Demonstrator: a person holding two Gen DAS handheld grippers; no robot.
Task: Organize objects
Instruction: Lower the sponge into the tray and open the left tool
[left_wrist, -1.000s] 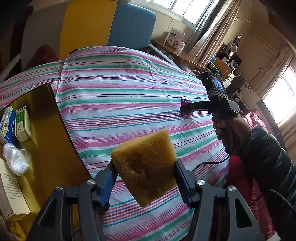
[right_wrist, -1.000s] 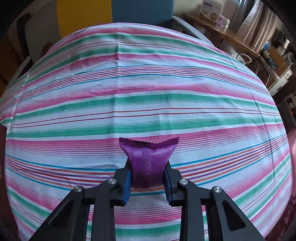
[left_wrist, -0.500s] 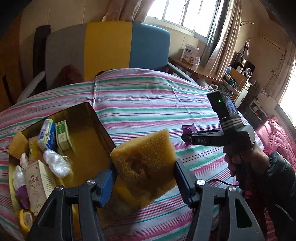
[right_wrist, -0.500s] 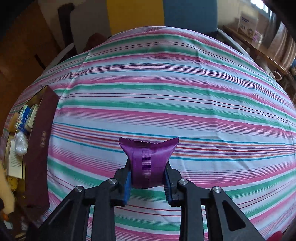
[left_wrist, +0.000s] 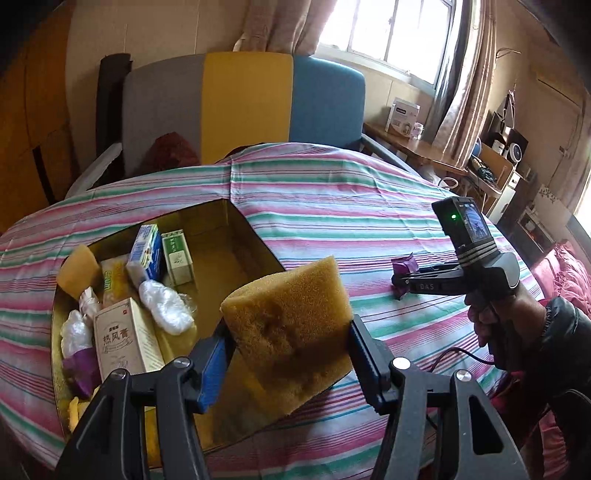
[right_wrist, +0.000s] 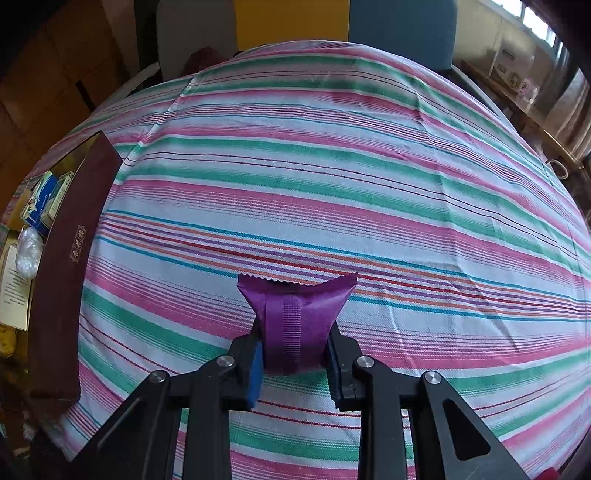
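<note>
Striped cloth (left_wrist: 332, 206) in pink, green and white covers the table, with a grey, yellow and blue chair (left_wrist: 243, 103) behind it. Over the near right corner of the gold-lined box (left_wrist: 236, 236), the left gripper (left_wrist: 288, 343) pinches a yellow-brown sponge (left_wrist: 291, 325) between its blue pads. To the right of the box, above bare cloth, the right gripper (right_wrist: 295, 350) is pressed tight on a purple sachet (right_wrist: 295, 314), its zigzag edge pointing away. Inside the box lie another sponge (left_wrist: 77, 266), a blue-and-white carton (left_wrist: 146, 254), a green-and-white carton (left_wrist: 178, 254), a cream carton (left_wrist: 122, 339) and clear plastic wads (left_wrist: 164, 306). A dark sleeve (left_wrist: 565, 339) shows behind the right hand (left_wrist: 506, 314), far right of the box.
</note>
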